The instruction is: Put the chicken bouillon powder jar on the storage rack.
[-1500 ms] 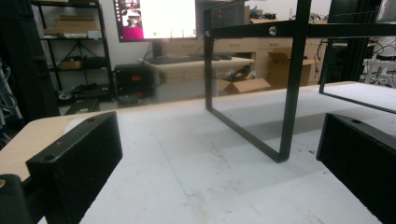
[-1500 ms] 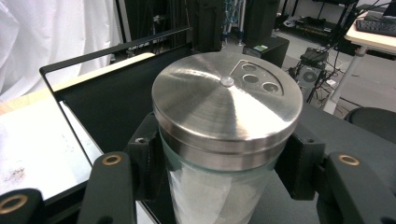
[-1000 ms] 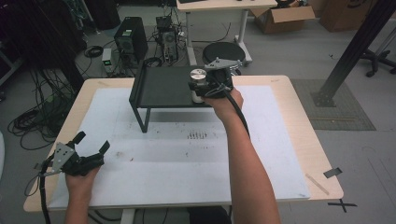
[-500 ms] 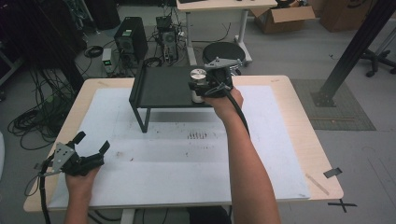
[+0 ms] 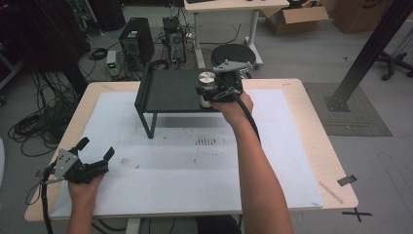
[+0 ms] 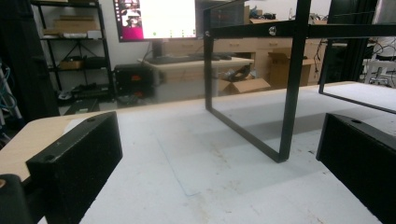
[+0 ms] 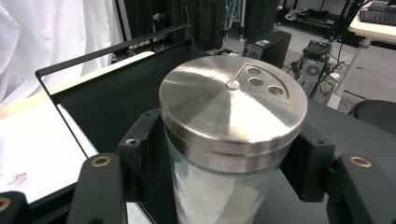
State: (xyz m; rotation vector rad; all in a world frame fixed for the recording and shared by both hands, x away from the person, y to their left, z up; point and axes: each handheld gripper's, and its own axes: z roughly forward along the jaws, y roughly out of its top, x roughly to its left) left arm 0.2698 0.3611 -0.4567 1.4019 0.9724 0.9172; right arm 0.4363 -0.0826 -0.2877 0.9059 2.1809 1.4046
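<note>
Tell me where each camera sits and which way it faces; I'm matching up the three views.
High view: above the person's side, looking forward and down on the table; both forearms, left claw, right claw.
Left gripper view: on the left claw, low, looking across the table at the black rack's leg; its jaws stand wide apart.
Right gripper view: on the right claw, looking over the glass shaker between its jaws.
Shared: the black rack and table.

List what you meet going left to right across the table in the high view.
Left gripper → black shelf → shaker → right gripper, its jaws having just opened a little around the shaker.
</note>
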